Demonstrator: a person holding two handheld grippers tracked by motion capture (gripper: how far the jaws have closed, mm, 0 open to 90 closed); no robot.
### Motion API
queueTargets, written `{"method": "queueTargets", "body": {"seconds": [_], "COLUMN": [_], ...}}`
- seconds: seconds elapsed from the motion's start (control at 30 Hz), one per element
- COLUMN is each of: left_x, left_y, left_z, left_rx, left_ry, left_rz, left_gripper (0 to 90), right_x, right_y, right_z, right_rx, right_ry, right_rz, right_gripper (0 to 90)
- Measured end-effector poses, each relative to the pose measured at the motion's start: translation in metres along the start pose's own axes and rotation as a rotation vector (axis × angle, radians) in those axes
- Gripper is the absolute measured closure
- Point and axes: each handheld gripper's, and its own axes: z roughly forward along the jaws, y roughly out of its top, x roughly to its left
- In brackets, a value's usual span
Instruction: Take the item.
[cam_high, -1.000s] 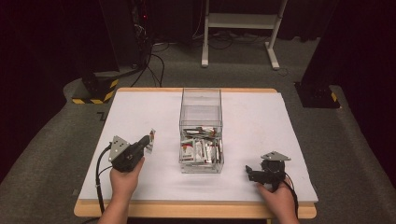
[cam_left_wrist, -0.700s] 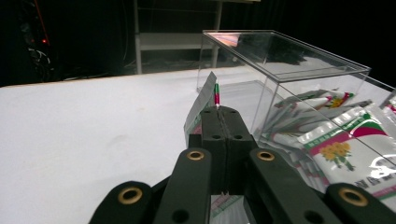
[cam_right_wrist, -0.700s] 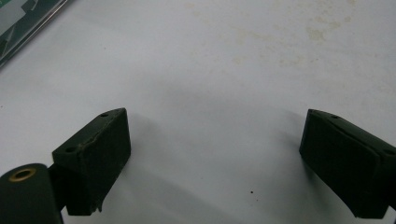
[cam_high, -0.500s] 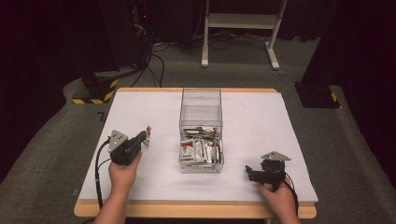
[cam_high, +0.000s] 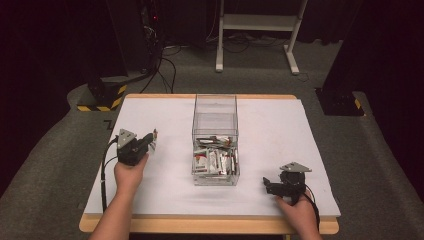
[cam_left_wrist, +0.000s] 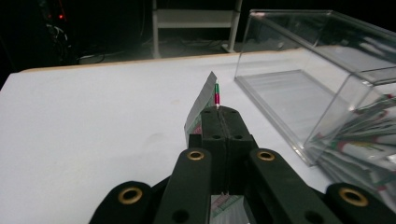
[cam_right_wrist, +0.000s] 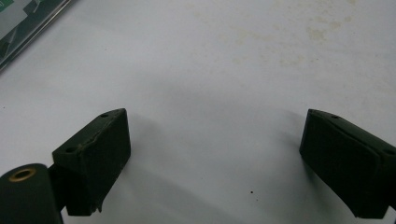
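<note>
Left gripper (cam_high: 150, 140) is clamped tight on one sachet (cam_left_wrist: 205, 100), jaws fully together with the packet pinched between them. It pokes out past the tips, standing on edge, long axis roughly in line with my jaws and tilted up and away. In the high view it sits well left of the clear box (cam_high: 215, 142), above bare white table (cam_high: 280, 130).

The sachet is thin, flat and silvery-grey, with a red and green stripe on the top edge. The lower end peeks out under the jaws, with some red-green print there too. Looks light and floppy, so I'd guess it bends if it gets dragged.

The box is to my left gripper's right, near but not touching. Its near half holds a heap of similar sachets (cam_high: 216, 160); the far half looks empty.

Right gripper (cam_right_wrist: 212, 163) is wide open, holding nothing, low over the table at the right front corner, well apart from the box. Left hand (cam_high: 129, 172) is the one in play.
</note>
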Motion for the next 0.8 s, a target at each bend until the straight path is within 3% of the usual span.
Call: {"method": "queueTargets", "body": {"seconds": [0.47, 0.8], "left_x": [0.009, 0.006], "left_y": [-0.008, -0.011], "left_z": [0.018, 0.029], "left_rx": [0.055, 0.071], "left_ry": [0.027, 0.02], "left_rz": [0.006, -0.001], "left_gripper": [89.6, 89.3], "right_x": [0.0, 0.0], "right_y": [0.0, 0.0], "right_z": [0.0, 0.0], "right_rx": [0.0, 0.0], "right_ry": [-0.001, 0.0], "right_rz": [-0.005, 0.0], "right_gripper": [8.5, 8.6]}}
